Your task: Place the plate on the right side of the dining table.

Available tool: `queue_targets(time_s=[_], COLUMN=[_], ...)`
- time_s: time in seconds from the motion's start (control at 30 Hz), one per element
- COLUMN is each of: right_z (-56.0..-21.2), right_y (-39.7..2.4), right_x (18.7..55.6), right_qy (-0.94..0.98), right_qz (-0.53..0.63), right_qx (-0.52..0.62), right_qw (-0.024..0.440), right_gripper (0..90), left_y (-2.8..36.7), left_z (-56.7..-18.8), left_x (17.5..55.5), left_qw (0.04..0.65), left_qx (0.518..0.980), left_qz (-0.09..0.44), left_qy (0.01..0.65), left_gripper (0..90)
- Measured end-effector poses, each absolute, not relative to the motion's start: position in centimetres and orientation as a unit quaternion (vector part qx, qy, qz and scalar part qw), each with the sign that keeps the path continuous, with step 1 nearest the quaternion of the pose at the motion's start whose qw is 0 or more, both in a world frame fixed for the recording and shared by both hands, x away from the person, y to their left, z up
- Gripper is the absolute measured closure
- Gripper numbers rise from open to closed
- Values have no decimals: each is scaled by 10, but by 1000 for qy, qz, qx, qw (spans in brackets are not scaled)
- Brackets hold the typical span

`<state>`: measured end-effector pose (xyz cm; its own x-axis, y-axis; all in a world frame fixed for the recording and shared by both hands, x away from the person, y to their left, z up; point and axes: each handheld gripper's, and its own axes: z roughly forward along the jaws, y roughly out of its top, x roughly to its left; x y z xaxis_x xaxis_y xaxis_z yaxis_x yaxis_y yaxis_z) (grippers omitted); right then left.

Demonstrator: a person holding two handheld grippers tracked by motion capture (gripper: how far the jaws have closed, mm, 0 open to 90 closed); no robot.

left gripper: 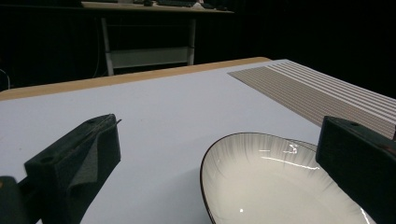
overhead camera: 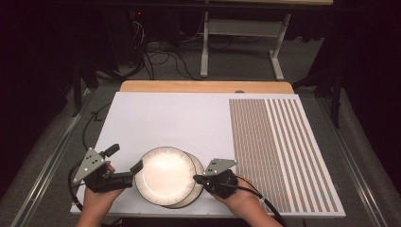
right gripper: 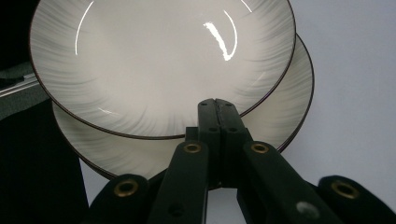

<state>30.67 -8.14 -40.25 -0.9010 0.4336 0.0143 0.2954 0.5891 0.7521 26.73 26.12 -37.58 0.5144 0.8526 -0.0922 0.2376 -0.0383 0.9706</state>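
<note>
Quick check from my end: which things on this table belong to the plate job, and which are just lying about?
In the job:
- upper plate
- lower plate under it, offset
- left hand-held gripper, jaws open beside the upper plate
- right hand-held gripper, jaws shut at the plates' edge

Just lying about:
- striped mat
- white table board
- cables on the floor

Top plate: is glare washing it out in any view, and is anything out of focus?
High view: the top plate blows out to a near-white patch at its centre, and the room around the table is dark. Right gripper view: one sharp streak of glare on the plate, ribbing readable, near tongs soft. Left gripper view: small highlights, near tongs blurred.
</note>
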Motion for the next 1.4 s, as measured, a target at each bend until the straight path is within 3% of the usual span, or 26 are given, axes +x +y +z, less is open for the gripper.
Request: queue_targets(time_s=[0.9,1.2,1.4], right_z=[-413,-413,-412], right_y=[-65,-60,-58], right_x=[306,307,307], right_qy=[897,899,898], right_qz=[392,391,393], right_qx=[186,180,182], right_qw=[81,81,77], right_gripper=[900,900,900], left_y=[264,265,256], left_z=[-375,-379,-390], left_x=[269,275,280], left_qw=[550,500,464], left_qx=[676,722,755], left_qz=[252,174,110], left_qy=[421,446,449], left_gripper=[9,25,102])
